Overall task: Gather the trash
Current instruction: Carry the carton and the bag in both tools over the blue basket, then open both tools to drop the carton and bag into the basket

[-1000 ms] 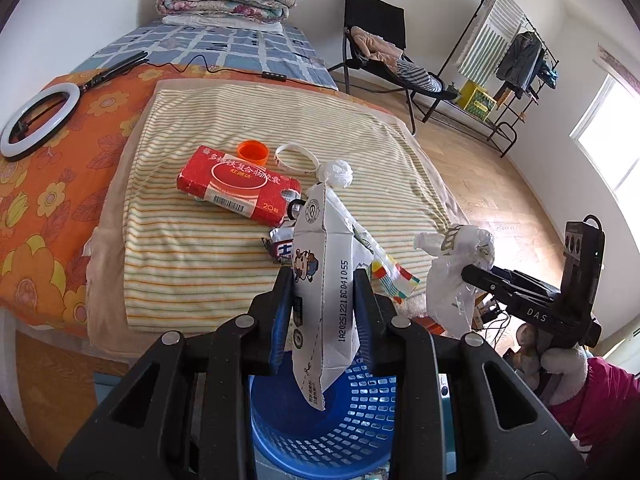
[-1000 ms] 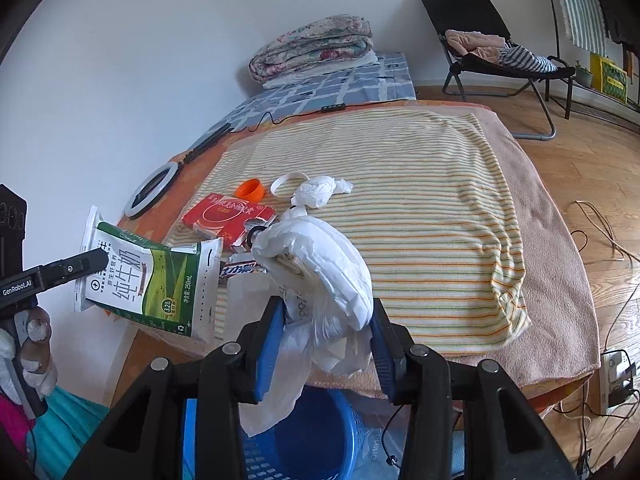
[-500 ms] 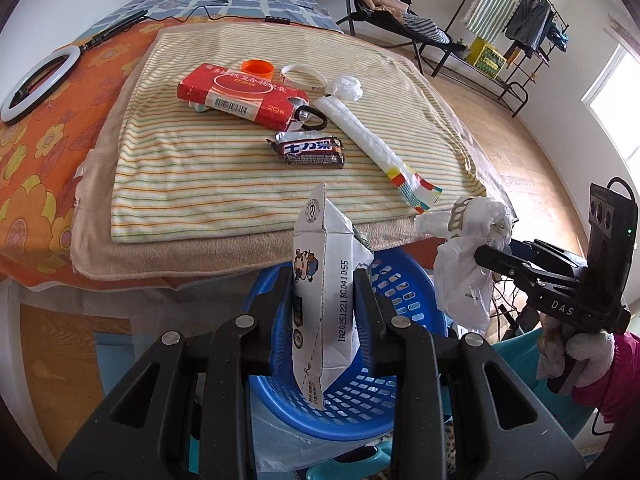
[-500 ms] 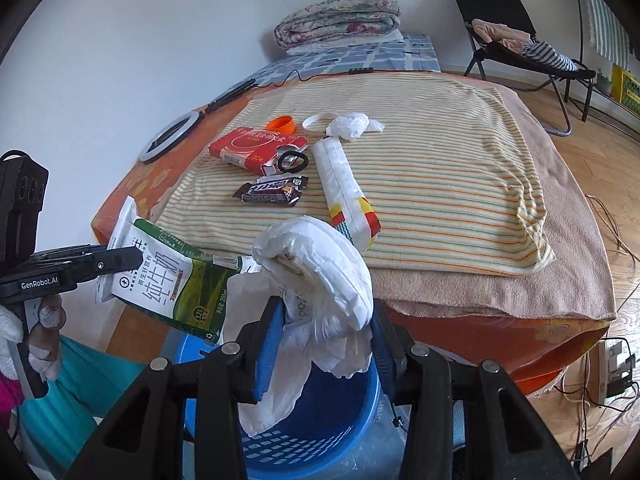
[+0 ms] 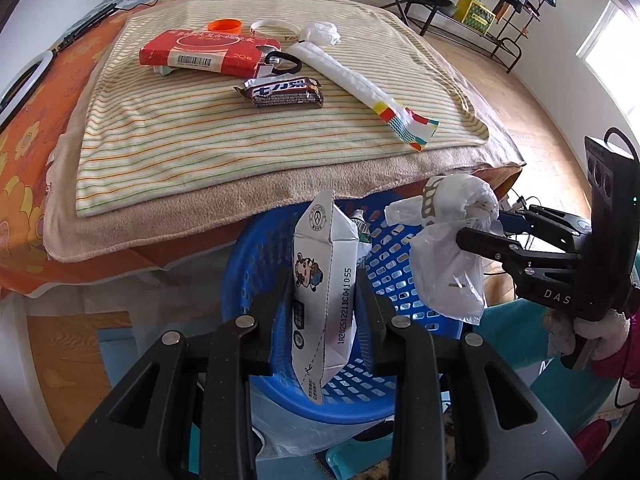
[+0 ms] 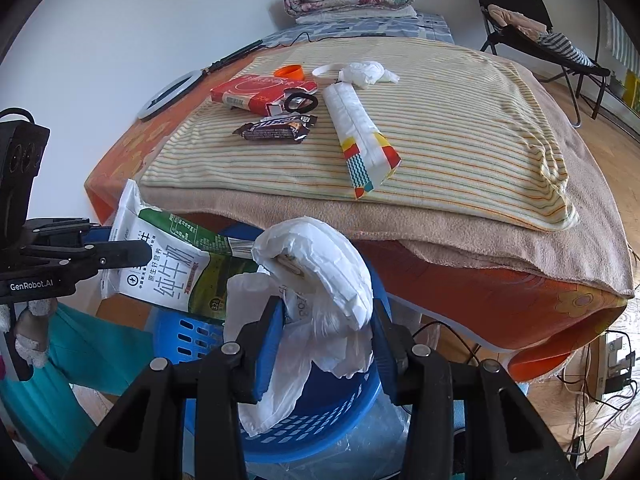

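Note:
My left gripper (image 5: 324, 304) is shut on a flattened white and green milk carton (image 5: 326, 280), held over the blue slotted basket (image 5: 256, 268) below the bed edge. My right gripper (image 6: 326, 320) is shut on a crumpled white plastic bag (image 6: 320, 280), also above the basket (image 6: 192, 336). The carton shows at the left of the right wrist view (image 6: 172, 264), the bag at the right of the left wrist view (image 5: 452, 240). On the striped blanket lie a red box (image 5: 208, 52), a chocolate bar wrapper (image 5: 284, 92), a long white wrapper (image 5: 360, 88), a tissue ball (image 5: 320, 32) and an orange cap (image 5: 225, 25).
The bed edge with a tan towel (image 5: 180, 208) overhangs the basket's far side. A white ring (image 5: 272, 26) and black hair tie (image 5: 284, 62) lie by the red box. A ring light (image 6: 168, 96) sits at the bed's left. Cables and a socket (image 6: 612, 360) are on the wooden floor.
Both grippers have moved down and back from the bed, and now hold the carton and the bag lower over the blue basket. Both grips are unchanged.

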Demonstrator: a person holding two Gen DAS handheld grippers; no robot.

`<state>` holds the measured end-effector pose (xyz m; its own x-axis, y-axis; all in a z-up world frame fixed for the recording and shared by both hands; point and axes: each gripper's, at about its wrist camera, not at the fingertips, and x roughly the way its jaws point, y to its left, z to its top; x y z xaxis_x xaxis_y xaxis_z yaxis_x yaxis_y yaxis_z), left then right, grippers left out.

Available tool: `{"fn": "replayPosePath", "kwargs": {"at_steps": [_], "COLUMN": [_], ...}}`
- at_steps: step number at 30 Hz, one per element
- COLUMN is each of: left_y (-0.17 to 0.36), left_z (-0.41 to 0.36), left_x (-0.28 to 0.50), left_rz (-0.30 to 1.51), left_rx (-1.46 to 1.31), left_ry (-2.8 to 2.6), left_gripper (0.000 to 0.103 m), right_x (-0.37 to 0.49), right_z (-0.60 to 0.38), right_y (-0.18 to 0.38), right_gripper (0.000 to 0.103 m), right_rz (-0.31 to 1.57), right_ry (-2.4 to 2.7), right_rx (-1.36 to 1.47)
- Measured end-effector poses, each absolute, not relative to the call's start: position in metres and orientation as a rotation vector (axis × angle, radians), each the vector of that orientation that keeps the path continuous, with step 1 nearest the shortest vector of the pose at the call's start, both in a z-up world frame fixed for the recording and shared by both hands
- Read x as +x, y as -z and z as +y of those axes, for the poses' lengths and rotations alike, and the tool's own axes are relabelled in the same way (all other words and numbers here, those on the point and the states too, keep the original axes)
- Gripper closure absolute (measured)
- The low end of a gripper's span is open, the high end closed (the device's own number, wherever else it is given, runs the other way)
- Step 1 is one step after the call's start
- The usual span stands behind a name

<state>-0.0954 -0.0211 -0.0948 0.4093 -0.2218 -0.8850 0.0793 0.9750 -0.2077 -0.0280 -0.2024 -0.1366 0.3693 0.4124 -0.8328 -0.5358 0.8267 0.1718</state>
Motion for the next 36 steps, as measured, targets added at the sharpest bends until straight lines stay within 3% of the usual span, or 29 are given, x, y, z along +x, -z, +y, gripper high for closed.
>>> {"fn": "replayPosePath", "kwargs": {"at_steps": [11, 14, 17, 21, 36], "left_y": [0.109, 0.110, 0.111, 0.111, 0.108], "left_z": [-0.029, -0.029, -0.029, -0.029, -0.027], "left_x": [-0.099, -0.097, -0.095, -0.095, -0.090], "left_rz": [1.191, 1.194, 1.193, 1.188, 1.188], "left_rx": [-0.077, -0.071, -0.070, -0.067, -0.058], "left_ry": [0.185, 0.179, 0.172, 0.171, 0.159], "left_gripper": [0.074, 0.073, 0.073, 0.061, 0.060], "right_x": [-0.030, -0.031, -0.033, -0.032, -0.027], "right_z": [-0.199, -0.198, -0.197, -0.197, -0.197], "right_y": [0.146, 0.145, 0.144, 0.143, 0.137], "right_gripper": [0.057, 0.047, 0.044, 0.035, 0.019], "right_rz": [1.057, 1.052, 1.046, 1.043, 1.030], "right_ry": [-0.613, -0.613, -0.612, -0.604, -0.585], "right_rx": [-0.153, -0.161, -0.166, -0.164, -0.147]}}
